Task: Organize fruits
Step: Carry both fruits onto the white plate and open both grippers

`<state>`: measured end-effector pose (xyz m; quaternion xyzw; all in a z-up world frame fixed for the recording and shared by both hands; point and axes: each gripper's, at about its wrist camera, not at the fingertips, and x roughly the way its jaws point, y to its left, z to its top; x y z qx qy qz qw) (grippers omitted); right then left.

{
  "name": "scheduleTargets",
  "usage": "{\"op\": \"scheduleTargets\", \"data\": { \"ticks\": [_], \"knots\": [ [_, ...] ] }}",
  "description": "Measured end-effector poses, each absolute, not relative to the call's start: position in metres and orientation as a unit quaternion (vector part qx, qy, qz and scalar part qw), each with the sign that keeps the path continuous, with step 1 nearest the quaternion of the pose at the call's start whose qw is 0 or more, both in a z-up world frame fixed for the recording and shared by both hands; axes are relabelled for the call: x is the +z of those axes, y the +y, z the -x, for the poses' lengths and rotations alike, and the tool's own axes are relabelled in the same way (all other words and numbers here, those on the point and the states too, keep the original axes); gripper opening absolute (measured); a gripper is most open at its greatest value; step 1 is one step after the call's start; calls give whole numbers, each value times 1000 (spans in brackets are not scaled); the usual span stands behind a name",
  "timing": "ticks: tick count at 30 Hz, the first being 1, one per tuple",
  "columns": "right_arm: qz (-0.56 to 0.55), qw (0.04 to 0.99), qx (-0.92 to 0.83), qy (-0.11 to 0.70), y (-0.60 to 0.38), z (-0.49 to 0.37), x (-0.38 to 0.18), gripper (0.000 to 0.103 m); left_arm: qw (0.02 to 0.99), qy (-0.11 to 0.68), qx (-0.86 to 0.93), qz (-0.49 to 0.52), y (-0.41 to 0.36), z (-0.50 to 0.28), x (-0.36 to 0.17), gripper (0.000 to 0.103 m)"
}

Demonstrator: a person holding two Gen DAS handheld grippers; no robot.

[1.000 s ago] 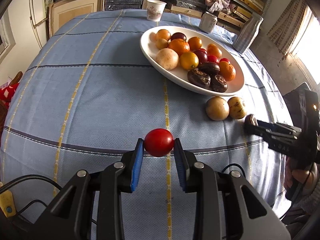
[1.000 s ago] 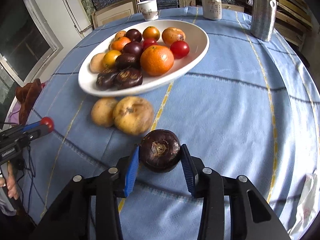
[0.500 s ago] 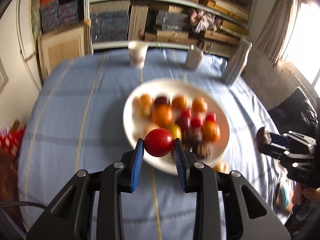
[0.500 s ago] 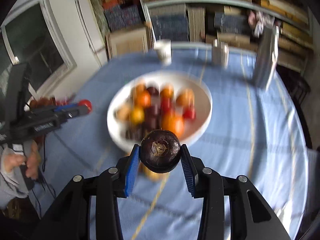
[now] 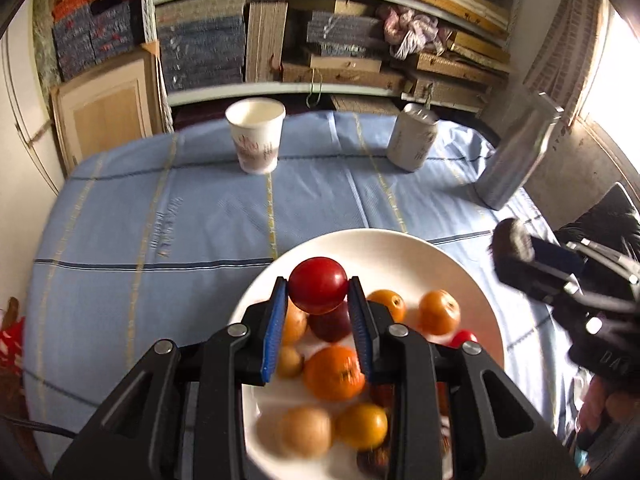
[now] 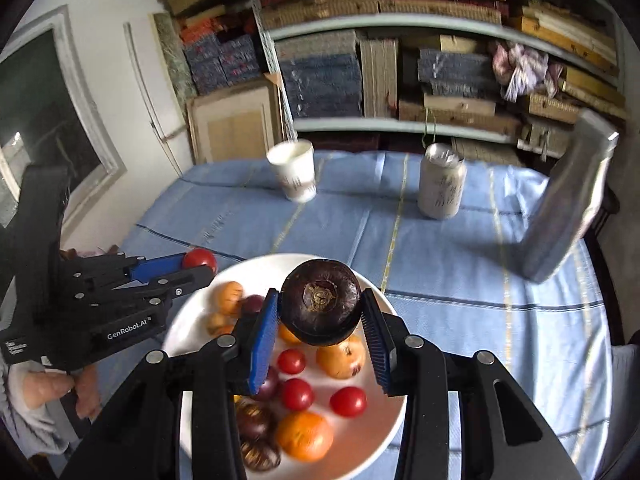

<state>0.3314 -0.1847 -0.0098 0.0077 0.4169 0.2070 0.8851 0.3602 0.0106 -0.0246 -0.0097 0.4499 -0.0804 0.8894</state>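
my left gripper (image 5: 318, 312) pinches a tomato (image 5: 318, 290) in its jaws above the plate (image 5: 400, 248). my right gripper (image 6: 320, 330) pinches a dark fruit (image 6: 320, 307) above the same plate of fruit on the table (image 5: 200, 208).

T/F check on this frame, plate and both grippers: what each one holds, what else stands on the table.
1. The left gripper is shut on a red tomato. True.
2. The right gripper is empty. False: it is shut on a dark purple fruit.
3. Both held fruits hang over the white plate. True.
4. The paper cup lies on its side. False: it stands upright on the blue tablecloth.
5. A drink can stands beyond the plate. True.
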Motion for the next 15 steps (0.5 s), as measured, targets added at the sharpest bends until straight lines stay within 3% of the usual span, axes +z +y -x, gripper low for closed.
{"op": "scheduleTargets", "data": {
  "ticks": [11,15],
  "knots": [
    [-24,860,206,467,-163,-377,-74,42,871,481,-100,9,-8,-407,-78,30],
    [-25,857,207,471,-164,-378,-82,46,867,488,-100,13,-10,-411,-90,32]
  ]
}}
